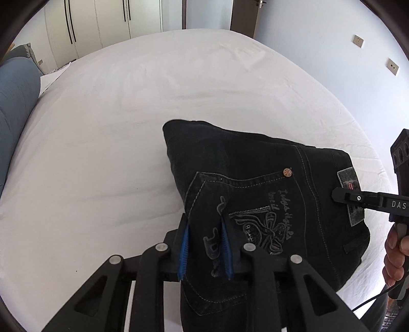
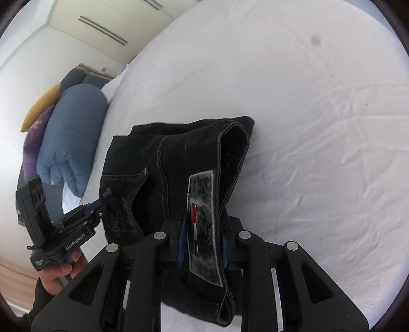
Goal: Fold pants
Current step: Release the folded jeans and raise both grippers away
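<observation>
Black folded jeans (image 1: pixel 255 166) hang over the white bed (image 1: pixel 115 127), gripped at their near end from two sides. My left gripper (image 1: pixel 204 224) is shut on the cloth at the embroidered back pocket (image 1: pixel 258 224), its blue pads pressing the denim from both sides. My right gripper (image 2: pixel 203 222) is shut on the waistband at the grey label patch (image 2: pixel 202 201). Each wrist view also shows the other tool: the right gripper (image 1: pixel 340 195) at the label, the left gripper (image 2: pixel 102 201) at the pocket edge. The far folded end of the jeans (image 2: pixel 179 143) lies on the bed (image 2: pixel 306 127).
A rolled blue duvet (image 2: pixel 69 138) with purple and yellow cushions (image 2: pixel 33 132) lies at the bed's left end. White wardrobes (image 1: pixel 102 20) and a door (image 1: pixel 245 15) stand beyond the bed. A hand (image 1: pixel 393 255) holds the right tool, another hand (image 2: pixel 58 270) the left.
</observation>
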Tool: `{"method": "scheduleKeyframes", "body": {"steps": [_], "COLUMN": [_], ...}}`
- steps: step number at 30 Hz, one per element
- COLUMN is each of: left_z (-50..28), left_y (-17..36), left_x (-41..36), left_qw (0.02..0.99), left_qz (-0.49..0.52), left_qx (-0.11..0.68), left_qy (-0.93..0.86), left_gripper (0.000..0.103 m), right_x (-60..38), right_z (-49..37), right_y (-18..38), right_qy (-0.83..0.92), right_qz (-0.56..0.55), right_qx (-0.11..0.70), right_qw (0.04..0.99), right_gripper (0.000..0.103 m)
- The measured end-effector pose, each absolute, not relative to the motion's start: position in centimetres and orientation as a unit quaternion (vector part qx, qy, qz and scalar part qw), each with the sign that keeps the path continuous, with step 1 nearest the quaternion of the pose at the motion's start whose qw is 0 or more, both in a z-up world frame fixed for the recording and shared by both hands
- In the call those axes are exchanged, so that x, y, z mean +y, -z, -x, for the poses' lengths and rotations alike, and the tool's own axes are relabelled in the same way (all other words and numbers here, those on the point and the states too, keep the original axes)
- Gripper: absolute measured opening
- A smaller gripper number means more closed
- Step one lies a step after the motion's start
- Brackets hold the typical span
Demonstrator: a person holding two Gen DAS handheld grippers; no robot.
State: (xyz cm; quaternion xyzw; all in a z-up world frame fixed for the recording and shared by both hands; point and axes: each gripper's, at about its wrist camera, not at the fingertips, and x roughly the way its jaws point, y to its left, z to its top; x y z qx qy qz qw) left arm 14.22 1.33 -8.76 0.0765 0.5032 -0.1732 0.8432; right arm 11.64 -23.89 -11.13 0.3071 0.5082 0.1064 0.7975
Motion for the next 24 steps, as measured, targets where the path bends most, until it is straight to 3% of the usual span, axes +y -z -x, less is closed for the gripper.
{"method": "scheduleKeyframes", "body": {"steps": [1, 4, 9, 11, 13, 15, 16, 19, 24], "left_z": [-14.0, -14.1, -14.5, -12.3, -11.1, -9.0, -7.5, -5.4, 1.4], "left_y": [9.1, 10.3, 8.8, 6.0, 3.2, 0.5, -0.9, -4.5, -10.2], "left_x": [0.8, 0.0, 2.2, 3.8, 5.0, 5.4, 5.4, 6.5, 9.1], "left_qw": [0.843, 0.844, 0.862, 0.884, 0.907, 0.925, 0.933, 0.944, 0.972], "left_qz": [-0.076, -0.079, -0.063, -0.05, -0.043, -0.051, -0.058, -0.071, -0.062], "left_qx": [0.506, 0.506, 0.484, 0.447, 0.401, 0.362, 0.343, 0.315, 0.228], "left_qy": [0.169, 0.16, 0.138, 0.129, 0.116, 0.101, 0.094, 0.065, 0.021], "left_gripper": [0.03, 0.037, 0.06, 0.091, 0.103, 0.103, 0.103, 0.103, 0.103], "right_x": [-24.2, -24.8, -26.0, -25.8, -24.8, -23.3, -22.5, -20.2, -16.5], "right_z": [-11.8, -12.0, -10.2, -8.5, -6.3, -3.3, -1.6, 3.1, 9.3], "right_y": [12.0, 13.7, 11.9, 9.1, 5.3, 1.4, -0.5, -5.3, -10.6], "right_qy": [-0.101, -0.088, -0.075, -0.069, -0.044, -0.027, -0.016, 0.015, 0.052], "right_qz": [-0.313, -0.318, -0.315, -0.29, -0.236, -0.172, -0.142, -0.087, -0.055], "right_qx": [0.51, 0.514, 0.491, 0.454, 0.414, 0.356, 0.323, 0.234, 0.147], "right_qw": [0.795, 0.792, 0.809, 0.84, 0.878, 0.918, 0.935, 0.968, 0.986], "right_gripper": [0.024, 0.041, 0.048, 0.056, 0.065, 0.068, 0.079, 0.095, 0.101]}}
